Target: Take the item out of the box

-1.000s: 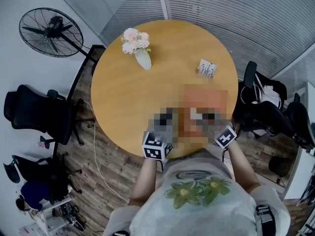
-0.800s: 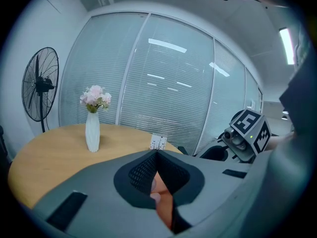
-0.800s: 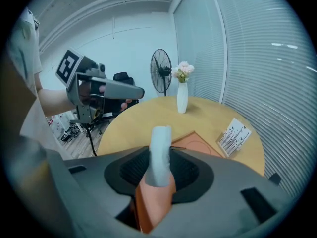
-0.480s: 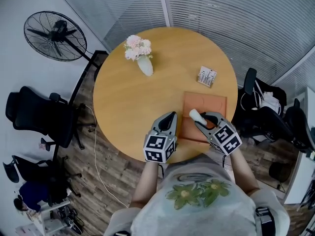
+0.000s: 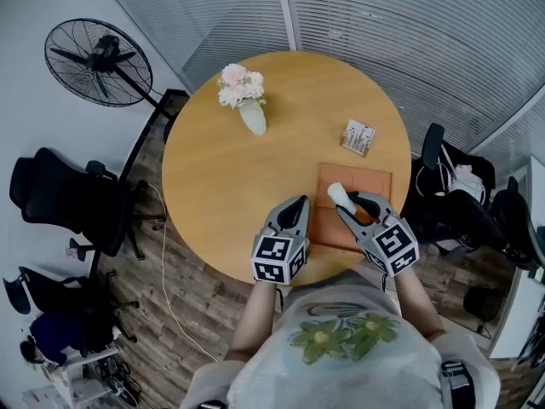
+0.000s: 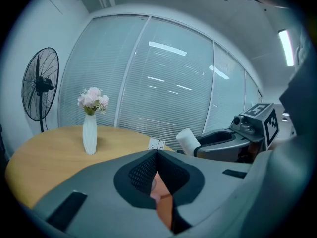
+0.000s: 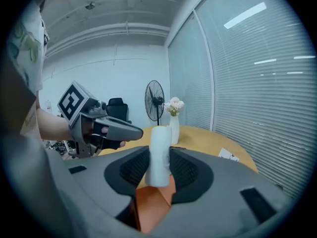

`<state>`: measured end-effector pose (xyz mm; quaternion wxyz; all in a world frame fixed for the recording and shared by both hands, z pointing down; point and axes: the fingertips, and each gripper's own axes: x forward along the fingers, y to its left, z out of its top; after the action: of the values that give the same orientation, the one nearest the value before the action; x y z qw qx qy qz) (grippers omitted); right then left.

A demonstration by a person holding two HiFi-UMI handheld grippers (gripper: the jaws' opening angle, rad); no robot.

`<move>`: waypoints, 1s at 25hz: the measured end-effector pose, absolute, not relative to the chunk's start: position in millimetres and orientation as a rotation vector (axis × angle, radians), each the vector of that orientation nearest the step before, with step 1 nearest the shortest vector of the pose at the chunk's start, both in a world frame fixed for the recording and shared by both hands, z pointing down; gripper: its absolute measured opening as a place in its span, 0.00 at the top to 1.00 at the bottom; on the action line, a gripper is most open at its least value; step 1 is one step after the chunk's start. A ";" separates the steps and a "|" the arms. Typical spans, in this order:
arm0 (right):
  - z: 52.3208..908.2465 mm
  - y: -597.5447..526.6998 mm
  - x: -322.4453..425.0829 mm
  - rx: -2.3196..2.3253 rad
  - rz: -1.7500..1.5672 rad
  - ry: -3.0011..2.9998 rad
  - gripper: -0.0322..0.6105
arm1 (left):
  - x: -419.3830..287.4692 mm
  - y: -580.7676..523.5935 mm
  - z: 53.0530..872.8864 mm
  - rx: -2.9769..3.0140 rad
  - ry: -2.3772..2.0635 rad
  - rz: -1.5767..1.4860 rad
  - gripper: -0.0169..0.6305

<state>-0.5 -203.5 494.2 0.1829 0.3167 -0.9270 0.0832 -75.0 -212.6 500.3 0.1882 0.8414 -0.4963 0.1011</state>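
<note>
Still clamped on the white cylindrical roll (image 7: 159, 152), the right gripper (image 5: 346, 204) holds it just above the flat orange box (image 5: 368, 186) on the round wooden table (image 5: 230, 186), barely shifted, while the left gripper (image 6: 157, 155) stays closed and empty beside it.

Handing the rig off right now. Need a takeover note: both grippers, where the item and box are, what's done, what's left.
Left gripper: shut, nothing in it, just beside the left edge of the orange box.
Right gripper: shut on the white roll.
The box sits on the round table, at the near edge. The roll hangs over the box's left part and looks lifted out of it.
Done: roll gripped and up out of the box.
Left: carry it clear of the box, probably set it on bare table.
</note>
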 end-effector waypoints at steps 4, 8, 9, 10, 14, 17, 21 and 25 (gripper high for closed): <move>480.8 -202.2 -1.3 0.920 0.214 -2.667 0.74 | -72.2 -210.9 497.1 2.372 -1.395 0.281 0.97; 473.1 -202.7 -2.4 0.953 0.230 -2.703 0.74 | -69.8 -209.3 495.8 2.379 -1.385 0.288 0.97; 471.7 -202.8 -2.3 0.960 0.231 -2.711 0.74 | -68.5 -209.2 495.6 2.383 -1.382 0.288 0.97; 470.1 -203.3 -2.0 0.967 0.226 -2.719 0.74 | -67.4 -209.3 495.4 2.387 -1.378 0.288 0.97; 462.7 -206.1 0.2 1.012 0.209 -2.740 0.74 | -66.0 -210.6 494.0 2.392 -1.371 0.287 0.97; 459.6 -206.6 1.6 1.034 0.221 -2.749 0.74 | -65.6 -211.1 491.7 2.397 -1.368 0.283 0.97; 460.9 -206.1 0.6 1.032 0.224 -2.745 0.75 | -64.7 -211.8 489.3 2.405 -1.364 0.278 0.97; 461.2 -205.6 -0.3 1.030 0.220 -2.746 0.75 | -64.2 -211.8 490.2 2.405 -1.361 0.283 0.97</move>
<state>-0.3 -205.6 461.2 0.1002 0.3485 -0.9290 0.0745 -64.2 -211.8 490.2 0.1807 0.8516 -0.4818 0.1002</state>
